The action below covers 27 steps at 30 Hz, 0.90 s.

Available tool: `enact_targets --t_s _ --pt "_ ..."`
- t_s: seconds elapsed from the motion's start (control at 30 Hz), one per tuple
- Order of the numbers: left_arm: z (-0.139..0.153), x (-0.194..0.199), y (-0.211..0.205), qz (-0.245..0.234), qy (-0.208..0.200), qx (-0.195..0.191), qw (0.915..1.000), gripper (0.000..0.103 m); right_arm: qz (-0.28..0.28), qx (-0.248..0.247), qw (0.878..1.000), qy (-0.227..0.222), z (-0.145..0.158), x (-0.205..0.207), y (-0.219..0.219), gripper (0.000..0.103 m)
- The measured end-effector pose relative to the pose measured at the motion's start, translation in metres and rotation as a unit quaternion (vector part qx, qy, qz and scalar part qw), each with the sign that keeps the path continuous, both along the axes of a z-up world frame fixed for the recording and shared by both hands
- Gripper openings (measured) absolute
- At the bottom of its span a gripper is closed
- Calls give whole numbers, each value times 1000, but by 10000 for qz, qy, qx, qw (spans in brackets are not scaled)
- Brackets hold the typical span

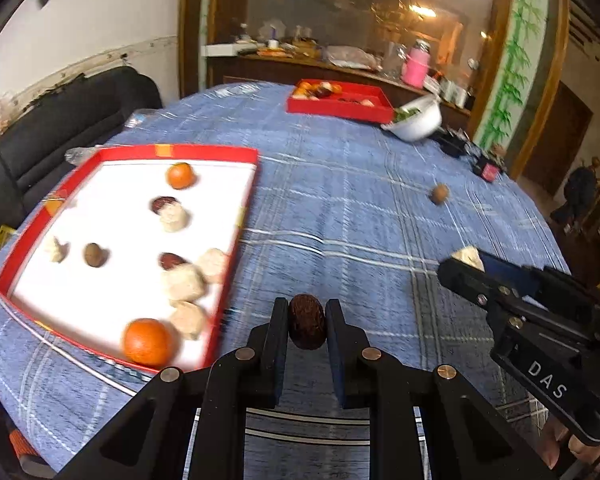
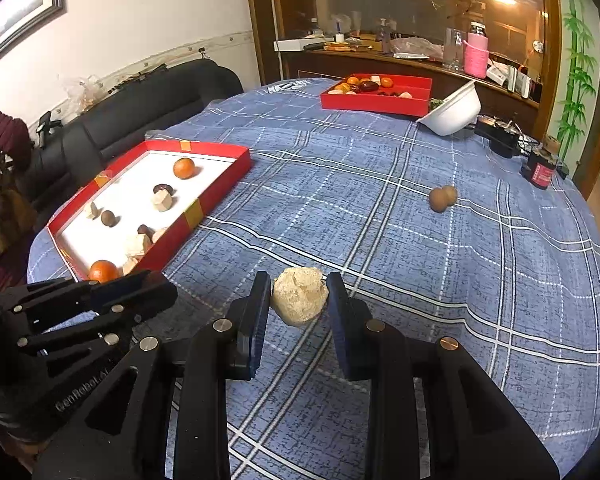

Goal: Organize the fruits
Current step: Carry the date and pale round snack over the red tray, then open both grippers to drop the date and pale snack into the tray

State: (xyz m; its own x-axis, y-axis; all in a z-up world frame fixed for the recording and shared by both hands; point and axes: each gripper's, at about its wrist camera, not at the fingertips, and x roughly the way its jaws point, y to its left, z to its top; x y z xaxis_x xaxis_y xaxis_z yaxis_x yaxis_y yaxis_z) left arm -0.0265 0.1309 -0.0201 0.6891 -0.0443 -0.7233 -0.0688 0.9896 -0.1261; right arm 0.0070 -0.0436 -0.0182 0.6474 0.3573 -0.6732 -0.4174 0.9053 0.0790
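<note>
**Two grippers, each clamped on one piece**

Your left gripper [image 1: 307, 322] has its jaws closed on a dark wrinkled date [image 1: 306, 326], low in the centre of the left wrist view, just right of the near red tray [image 1: 236, 216]. That white-lined tray fills the left of the frame and holds two oranges, dark dates, a brown nut and several pale chunks.

Your right gripper [image 2: 300, 300] grips a pale crumbly chunk [image 2: 300, 296] above the blue plaid tablecloth [image 2: 420, 240]. Your left gripper sits at the lower left of that view, between you and the near tray's front corner.

A brown nut [image 2: 442, 198] lies alone on the cloth, centre right. At the upper centre, a second red tray [image 2: 376, 100] holds mixed fruit, with a tipped white bowl [image 2: 454, 114] touching its right end.
</note>
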Motion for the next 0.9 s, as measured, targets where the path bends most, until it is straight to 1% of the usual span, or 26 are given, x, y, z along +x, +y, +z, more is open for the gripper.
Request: enact_targets --t_s 0.13,0.27,0.37,0.63,0.73,0.9 --pt "6 -3 33 428 -135 -68 9990 18 148 82 9999 -19 3 0 11 28" --pt "5 0 72 868 -122 -111 9961 18 468 170 9987 -54 6 2 37 28" --pt "2 4 103 1270 -78 -121 9918 17 702 271 9972 -33 6 10 64 28" --pt "-7 10 160 1973 -3 -111 9803 17 1238 325 9918 -28 4 28 137 28" --pt "-11 18 178 2172 64 -62 9761 17 1258 293 9916 -87 4 41 157 28" --pt "-19 30 191 2268 218 30 9737 17 1011 265 9945 114 -2 83 174 28"
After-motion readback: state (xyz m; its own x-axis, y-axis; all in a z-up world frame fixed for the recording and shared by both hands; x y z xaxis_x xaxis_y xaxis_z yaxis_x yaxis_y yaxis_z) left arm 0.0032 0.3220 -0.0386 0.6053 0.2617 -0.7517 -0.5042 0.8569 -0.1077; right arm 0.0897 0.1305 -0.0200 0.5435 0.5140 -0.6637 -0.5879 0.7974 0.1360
